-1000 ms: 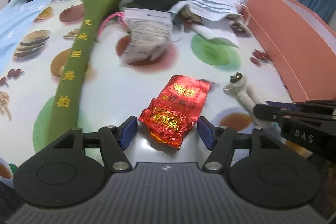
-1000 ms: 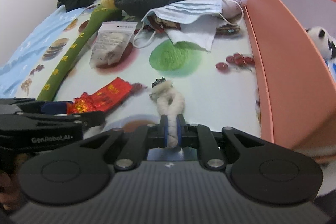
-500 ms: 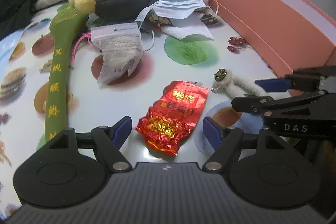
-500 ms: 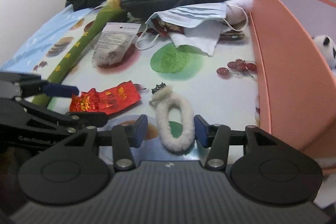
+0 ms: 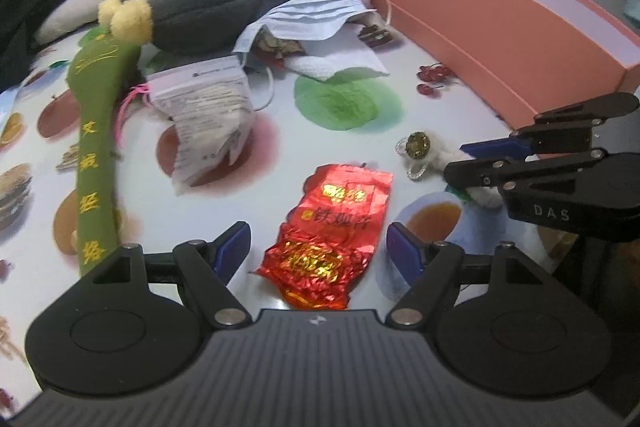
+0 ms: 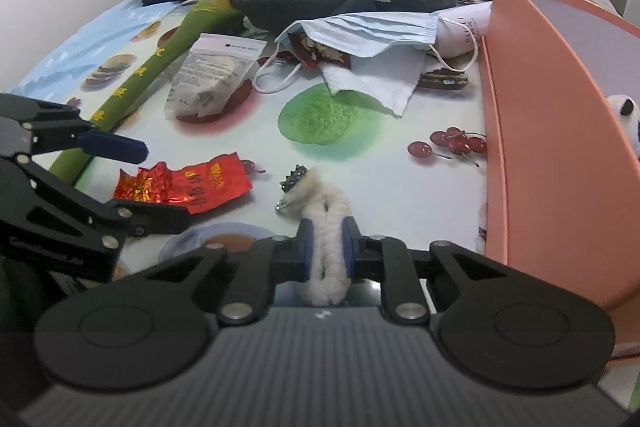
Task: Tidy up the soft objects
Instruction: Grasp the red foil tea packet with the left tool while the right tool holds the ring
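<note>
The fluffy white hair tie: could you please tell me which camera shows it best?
The right wrist view: the hair tie sits centered, pinched in the right tool. The left wrist view shows only its charm end, the rest hidden by that tool.

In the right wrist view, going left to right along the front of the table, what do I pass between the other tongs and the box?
Left tongs → red foil packet → white fluffy loop, pinched in the right tongs → printed cherries → orange box.
</note>
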`<act>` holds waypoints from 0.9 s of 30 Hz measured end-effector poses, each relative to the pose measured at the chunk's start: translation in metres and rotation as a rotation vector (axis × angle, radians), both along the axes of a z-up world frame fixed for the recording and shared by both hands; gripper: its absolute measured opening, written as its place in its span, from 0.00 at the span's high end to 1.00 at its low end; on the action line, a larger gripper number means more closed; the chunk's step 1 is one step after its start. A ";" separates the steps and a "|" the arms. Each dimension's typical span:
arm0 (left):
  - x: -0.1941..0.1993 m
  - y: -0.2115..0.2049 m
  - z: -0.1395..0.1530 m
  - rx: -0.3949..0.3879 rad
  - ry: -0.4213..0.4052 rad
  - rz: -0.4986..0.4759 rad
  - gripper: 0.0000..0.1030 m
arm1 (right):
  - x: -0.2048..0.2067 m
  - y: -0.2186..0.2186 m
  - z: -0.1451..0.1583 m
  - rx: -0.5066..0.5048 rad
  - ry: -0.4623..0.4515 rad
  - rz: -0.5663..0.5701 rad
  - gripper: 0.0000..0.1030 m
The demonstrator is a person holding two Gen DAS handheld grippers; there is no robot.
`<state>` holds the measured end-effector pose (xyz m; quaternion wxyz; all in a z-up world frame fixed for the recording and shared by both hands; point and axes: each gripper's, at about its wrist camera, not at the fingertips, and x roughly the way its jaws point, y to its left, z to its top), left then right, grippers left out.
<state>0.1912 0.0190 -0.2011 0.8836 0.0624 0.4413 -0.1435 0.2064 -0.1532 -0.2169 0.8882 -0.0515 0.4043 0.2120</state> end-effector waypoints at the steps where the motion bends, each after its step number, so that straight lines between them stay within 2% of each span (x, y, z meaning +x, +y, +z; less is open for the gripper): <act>1: 0.001 -0.001 -0.001 0.002 -0.003 -0.008 0.23 | -0.001 -0.001 0.000 0.003 0.002 -0.007 0.83; 3: 0.003 -0.004 -0.005 0.023 0.004 -0.003 0.27 | -0.002 -0.003 0.001 0.012 0.009 -0.028 0.83; 6: 0.002 -0.003 -0.009 -0.016 0.014 0.021 0.34 | -0.006 -0.006 0.002 0.029 0.025 -0.052 0.83; 9: -0.003 -0.006 -0.007 -0.004 -0.003 0.048 0.37 | -0.012 -0.005 0.006 0.014 0.014 -0.061 0.83; 12: -0.007 -0.007 -0.001 -0.024 -0.012 0.102 0.38 | -0.015 -0.007 0.011 0.013 0.010 -0.083 0.84; 16: -0.014 -0.007 0.010 -0.096 -0.010 0.193 0.39 | -0.018 -0.015 0.021 0.036 0.011 -0.123 0.84; 18: -0.018 -0.009 0.016 -0.094 -0.027 0.225 0.39 | -0.020 -0.020 0.028 0.043 0.001 -0.147 0.84; 25: -0.033 -0.018 0.038 -0.135 -0.045 0.289 0.39 | -0.031 -0.036 0.051 0.064 -0.025 -0.197 0.84; 27: -0.036 -0.018 0.047 -0.169 -0.039 0.310 0.39 | -0.033 -0.039 0.057 0.074 -0.026 -0.201 0.84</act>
